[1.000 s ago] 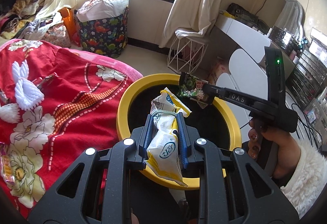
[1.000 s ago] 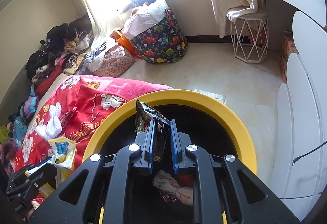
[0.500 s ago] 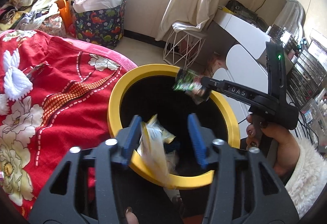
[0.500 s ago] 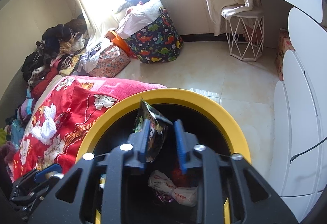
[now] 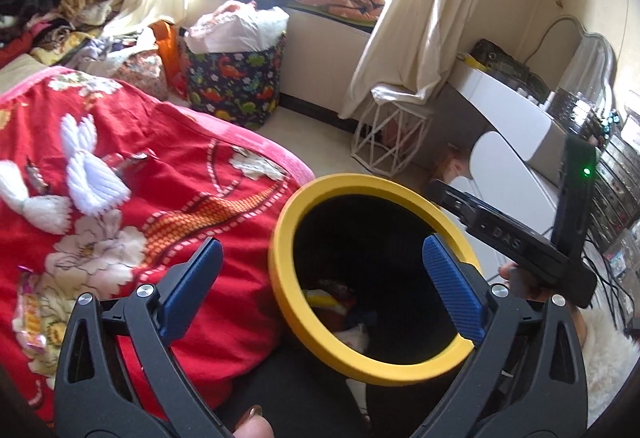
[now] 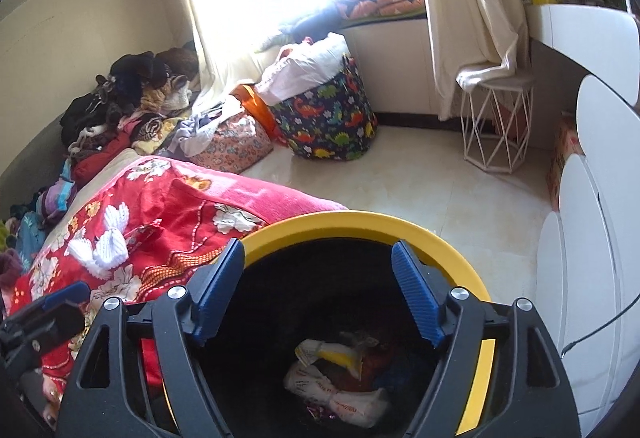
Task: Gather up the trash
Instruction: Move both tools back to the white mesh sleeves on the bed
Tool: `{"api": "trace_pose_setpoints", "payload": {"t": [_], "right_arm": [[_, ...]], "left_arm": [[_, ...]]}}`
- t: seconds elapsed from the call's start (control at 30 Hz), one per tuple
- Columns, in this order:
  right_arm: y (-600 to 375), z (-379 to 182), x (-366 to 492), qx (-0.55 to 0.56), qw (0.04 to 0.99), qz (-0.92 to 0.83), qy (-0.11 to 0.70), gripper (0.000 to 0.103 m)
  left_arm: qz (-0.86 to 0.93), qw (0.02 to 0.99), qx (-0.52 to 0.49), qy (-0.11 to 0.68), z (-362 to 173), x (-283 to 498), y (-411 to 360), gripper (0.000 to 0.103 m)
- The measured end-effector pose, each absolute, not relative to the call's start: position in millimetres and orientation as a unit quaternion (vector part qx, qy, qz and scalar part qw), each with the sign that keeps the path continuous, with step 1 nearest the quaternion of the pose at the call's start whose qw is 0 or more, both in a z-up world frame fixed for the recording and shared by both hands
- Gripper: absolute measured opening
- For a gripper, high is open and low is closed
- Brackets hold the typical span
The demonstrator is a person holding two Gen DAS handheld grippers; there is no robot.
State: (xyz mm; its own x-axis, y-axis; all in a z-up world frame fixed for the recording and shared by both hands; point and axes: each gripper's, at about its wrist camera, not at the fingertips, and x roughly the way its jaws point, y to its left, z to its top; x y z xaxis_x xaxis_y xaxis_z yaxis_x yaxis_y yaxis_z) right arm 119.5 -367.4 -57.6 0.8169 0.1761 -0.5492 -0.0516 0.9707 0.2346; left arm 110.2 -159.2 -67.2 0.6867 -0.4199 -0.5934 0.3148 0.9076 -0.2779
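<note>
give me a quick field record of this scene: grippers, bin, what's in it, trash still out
left gripper: jaws opening, nothing between them
right gripper: jaws opening, nothing between them, above the bin mouth
bin: yellow rim, black inside, beside the red blanket
bin contents: yellow-and-white wrapper on a white packet
trash still out: pink-and-yellow wrapper on the blanket
</note>
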Motion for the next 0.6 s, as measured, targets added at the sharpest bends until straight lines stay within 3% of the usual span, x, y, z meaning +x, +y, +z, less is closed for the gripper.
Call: {"api": "trace_pose_setpoints", "payload": {"t": [0.6], "right_arm": [[-320,-30,107,0.053,0.958,0.096,0.263,0.078]], "left_arm": [[-0.129,0.945,-0.095,0.287,-37,106,-102,0.092]]}}
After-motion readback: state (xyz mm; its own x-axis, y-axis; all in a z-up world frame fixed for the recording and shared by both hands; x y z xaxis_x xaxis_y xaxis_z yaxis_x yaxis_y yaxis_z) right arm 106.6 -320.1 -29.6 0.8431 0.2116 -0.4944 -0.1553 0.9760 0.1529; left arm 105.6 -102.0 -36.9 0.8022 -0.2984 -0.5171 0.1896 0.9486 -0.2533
